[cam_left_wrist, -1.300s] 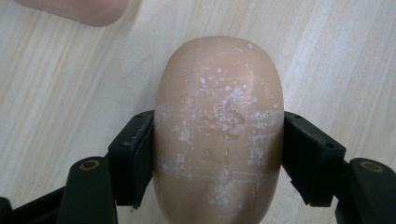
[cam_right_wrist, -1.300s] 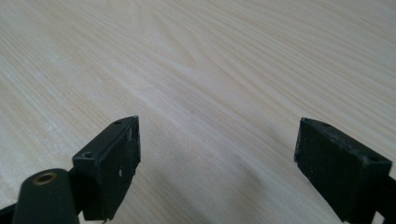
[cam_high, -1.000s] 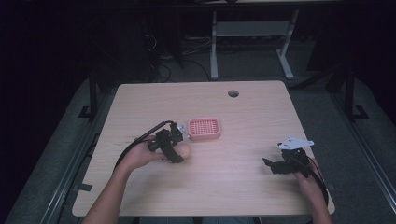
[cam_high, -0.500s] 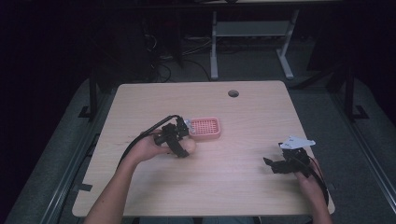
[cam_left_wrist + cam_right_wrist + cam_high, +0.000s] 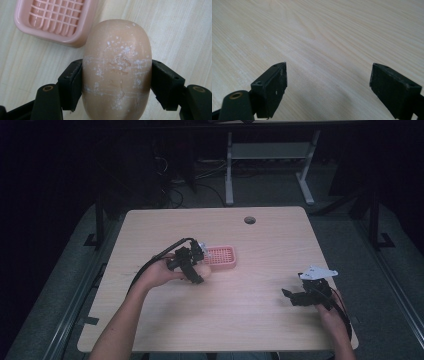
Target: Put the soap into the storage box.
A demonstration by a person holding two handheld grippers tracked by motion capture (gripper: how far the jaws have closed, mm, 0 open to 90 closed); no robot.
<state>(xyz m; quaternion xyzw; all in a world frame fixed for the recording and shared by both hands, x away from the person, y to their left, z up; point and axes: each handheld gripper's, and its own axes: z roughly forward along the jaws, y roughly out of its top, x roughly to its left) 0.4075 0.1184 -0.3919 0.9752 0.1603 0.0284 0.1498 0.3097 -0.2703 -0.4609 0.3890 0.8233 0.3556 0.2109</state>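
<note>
- Counting on the table (image 5: 240,320): one soap bar (image 5: 117,67), one pink soap dish (image 5: 53,21), two grippers
- left gripper (image 5: 192,267) clamps the soap at frame centre-left, just beside the dish, seemingly clear of it; it has moved closer since a second ago
- right gripper (image 5: 300,297), lower right, jaws wide, unchanged

The pink soap dish (image 5: 219,256) lies just beyond the soap bar (image 5: 117,67) clamped in the left gripper (image 5: 196,274), its top open. Bare surface (image 5: 250,320) spreads between the two grippers. The right gripper (image 5: 289,296) has open wood ahead, fingers (image 5: 274,87) spread.
</note>
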